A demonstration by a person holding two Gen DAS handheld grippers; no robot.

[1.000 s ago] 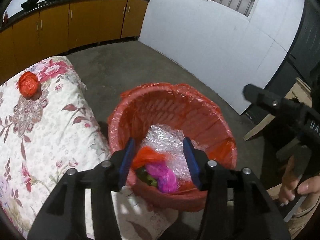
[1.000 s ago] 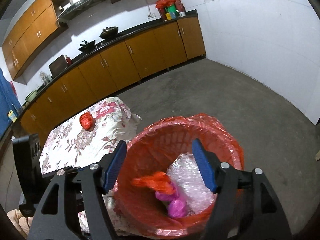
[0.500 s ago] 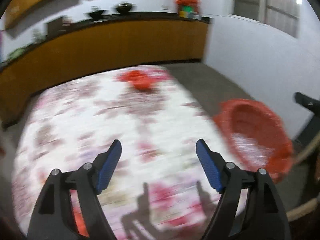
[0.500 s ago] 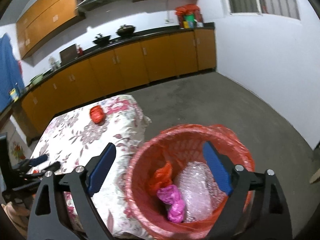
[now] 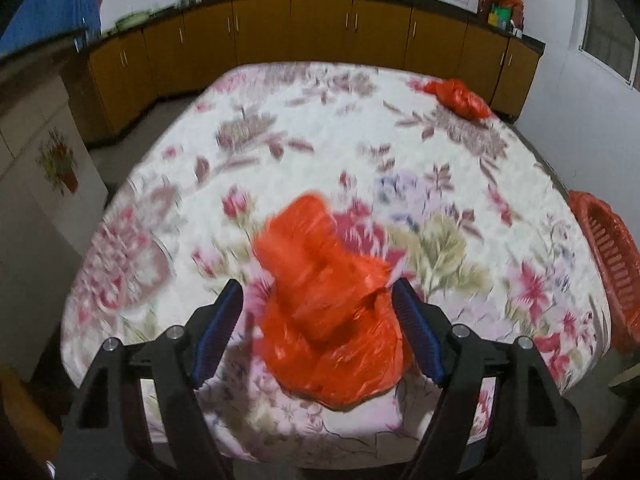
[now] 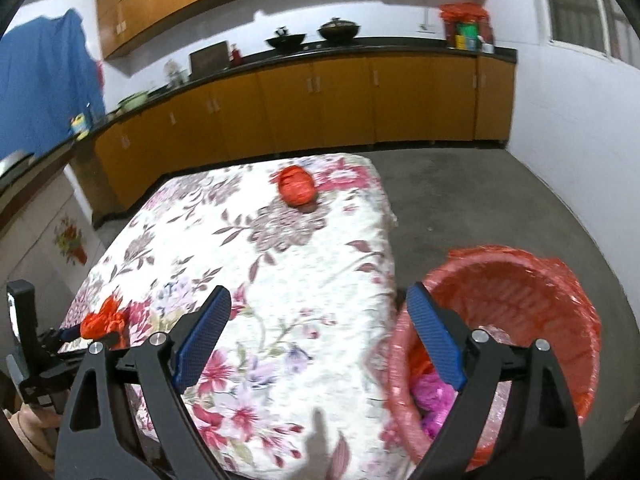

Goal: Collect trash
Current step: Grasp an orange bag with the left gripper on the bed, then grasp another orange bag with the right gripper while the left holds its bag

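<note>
here the left claw (image 5: 316,322) stands apart, its jaws having just been opening, straddling a crumpled orange bag (image 5: 328,312) on the flowered worktop (image 5: 320,128) without pressing it. the right claw (image 6: 318,338) is also apart and empty, having just opened, near the lined bin (image 6: 560,280). the bag looks light, soft and slippery; grip its bunched middle, since loose edges would likely slide free. a second bag (image 6: 297,185) lies at the far end.
</note>
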